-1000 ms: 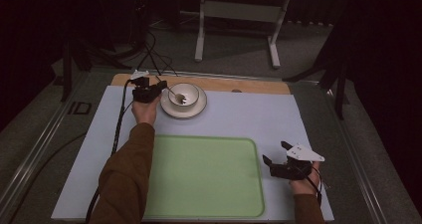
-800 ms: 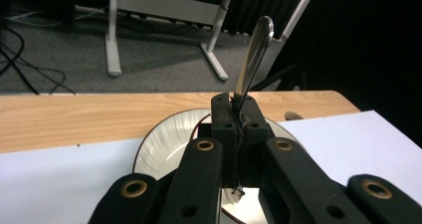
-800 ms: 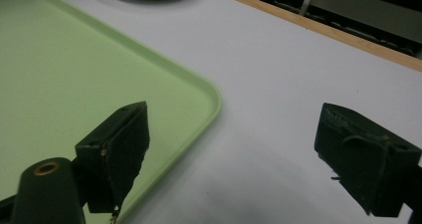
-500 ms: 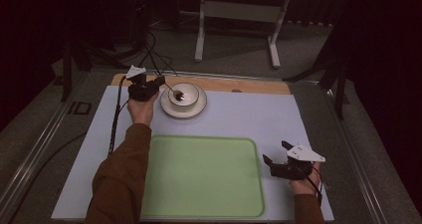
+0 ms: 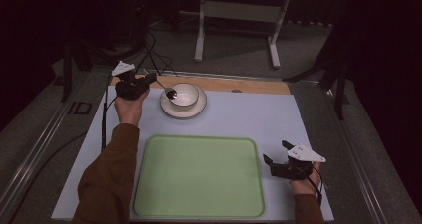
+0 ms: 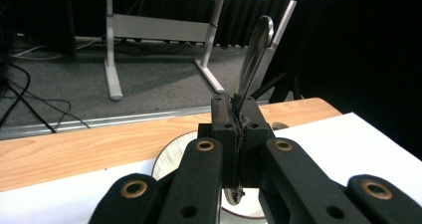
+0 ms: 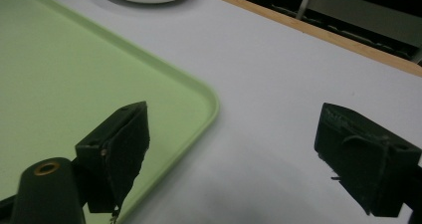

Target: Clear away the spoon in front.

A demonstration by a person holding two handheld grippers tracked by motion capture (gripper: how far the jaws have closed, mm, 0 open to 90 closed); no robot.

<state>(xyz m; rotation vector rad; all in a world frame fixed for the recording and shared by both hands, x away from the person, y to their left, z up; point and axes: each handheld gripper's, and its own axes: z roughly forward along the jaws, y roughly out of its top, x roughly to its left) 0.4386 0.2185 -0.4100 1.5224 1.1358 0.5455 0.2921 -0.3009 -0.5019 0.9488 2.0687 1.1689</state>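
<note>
- At the table's eleven o'clock, left gripper [image 5: 149,78] clamps a spoon [image 5: 166,88] over the bowl [image 5: 185,95].
- At five o'clock, right gripper [image 5: 277,153] gapes wide, empty, beside the green tray [image 5: 199,176].

Left gripper [image 5: 149,79] jaws clamped tight, arm stretched forward; right gripper [image 5: 278,153] jaws spread wide, held low.

The spoon [image 6: 255,55] is polished metal, bright and mirror-like along its handle. The bowl [image 5: 185,93] and the plate [image 5: 171,110] under it look like glazed white ceramic, glossy. The tray [image 5: 199,176] is smooth pale green plastic with a faint sheen. The mat [image 5: 259,117] is matt white, like paper or thin sheet. The table edge [image 6: 59,149] is light wood, grained. The grippers [image 6: 234,134] [image 7: 244,154] are matt black plastic with brass-coloured rivets.
</note>
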